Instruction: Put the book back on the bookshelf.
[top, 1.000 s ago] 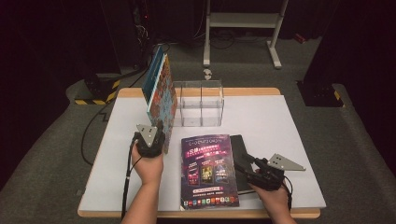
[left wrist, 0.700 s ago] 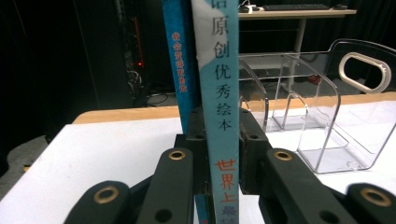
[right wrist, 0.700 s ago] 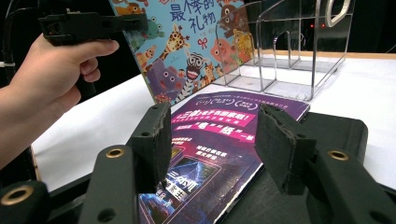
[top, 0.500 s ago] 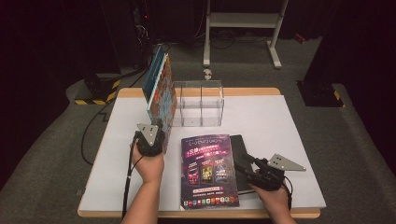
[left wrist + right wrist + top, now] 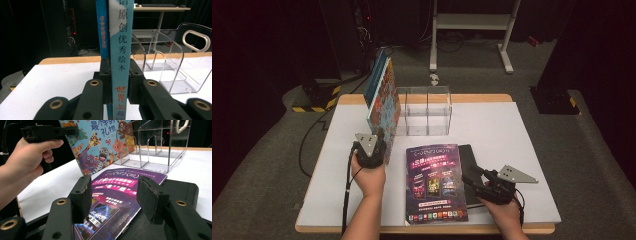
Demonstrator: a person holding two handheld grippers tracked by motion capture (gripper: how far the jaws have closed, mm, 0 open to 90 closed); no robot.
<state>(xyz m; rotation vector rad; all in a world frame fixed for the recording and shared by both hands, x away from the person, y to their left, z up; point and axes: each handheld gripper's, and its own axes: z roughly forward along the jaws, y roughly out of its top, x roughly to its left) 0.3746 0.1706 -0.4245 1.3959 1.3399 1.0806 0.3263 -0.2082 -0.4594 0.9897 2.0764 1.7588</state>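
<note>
From the high view, almost nothing has shifted in the last second. Both your hands hold their places, so the picture book (image 5: 384, 100) is not yet in the clear rack (image 5: 424, 112) just beside it. It stands upright on the table (image 5: 522, 125).

In the left gripper view, your left gripper (image 5: 119, 82) clamps its blue spine, the jaws having just eased slightly.

In the right gripper view, your right gripper (image 5: 112, 195) hangs open over the purple magazine (image 5: 120, 182), gripping nothing.
</note>
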